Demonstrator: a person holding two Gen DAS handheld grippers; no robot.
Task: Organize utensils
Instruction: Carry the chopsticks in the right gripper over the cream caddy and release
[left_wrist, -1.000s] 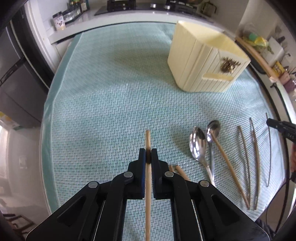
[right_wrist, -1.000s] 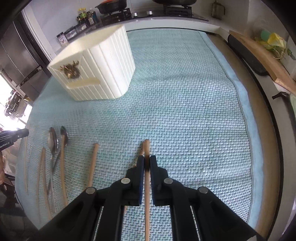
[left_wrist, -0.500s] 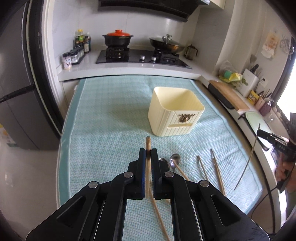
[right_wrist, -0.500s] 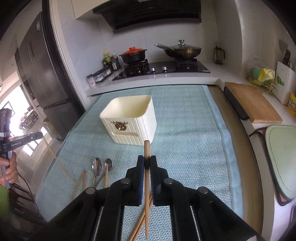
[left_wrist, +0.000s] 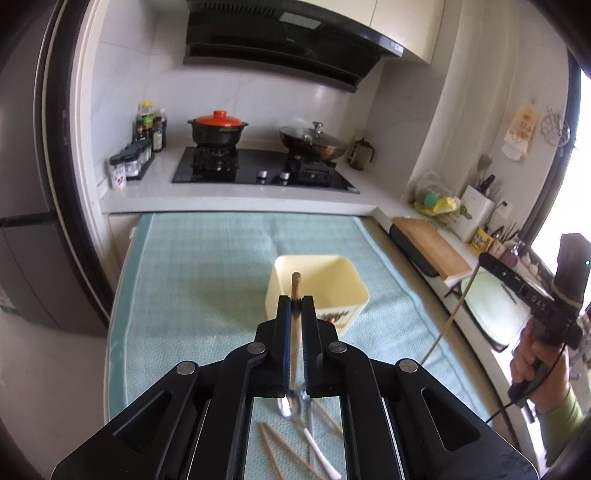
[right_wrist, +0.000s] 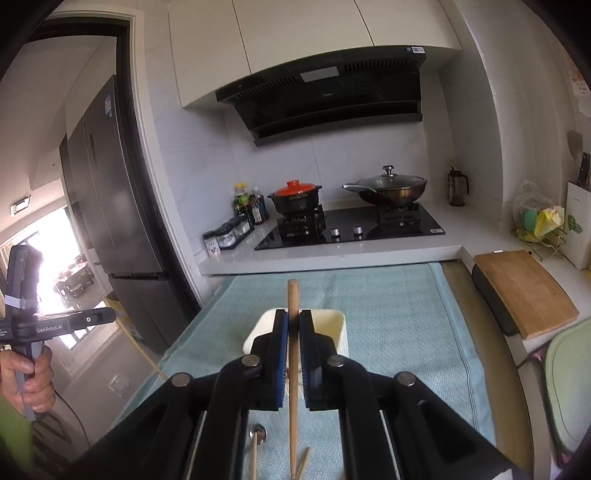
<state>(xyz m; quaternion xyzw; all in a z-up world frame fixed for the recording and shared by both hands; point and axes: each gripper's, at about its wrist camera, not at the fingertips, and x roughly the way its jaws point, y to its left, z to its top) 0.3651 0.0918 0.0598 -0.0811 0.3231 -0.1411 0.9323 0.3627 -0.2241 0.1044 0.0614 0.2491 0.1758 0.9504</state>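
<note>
Both tongs gripped chopsticks high over the kitchen worktop. Seen from the left wrist, the left gripper (left_wrist: 295, 306) pinched a wooden chopstick (left_wrist: 295, 325) between its blue pads, the blunt end poking out past the tips and lined up, from this angle, with the cream holder (left_wrist: 343, 291) near the middle of the teal mat (left_wrist: 207, 280). Below the fingers, toward the mat's near edge, two spoons (left_wrist: 291, 406) and several loose chopsticks (left_wrist: 273, 454) lay on the cloth. At the right edge of the picture the person's hand (left_wrist: 535, 358) carried the right gripper (left_wrist: 487, 263), a second chopstick (left_wrist: 448, 321) slanting down from it.

From the right wrist, the right gripper (right_wrist: 293, 328) was clamped on that chopstick (right_wrist: 293, 369), which stood nearly upright with its blunt end above the holder (right_wrist: 334, 325). A spoon bowl (right_wrist: 258, 432) and more sticks showed near the mat's (right_wrist: 399, 317) near edge. The left gripper (right_wrist: 99, 316) hung off the mat's left edge with its stick (right_wrist: 146, 356) angled down.

The step in hand appeared to be carrying both sticks to the holder. It would likely go best with each stick tipped upright over the open mouth, one hand at a time, lowered inside the rim before the pads let go.
</note>
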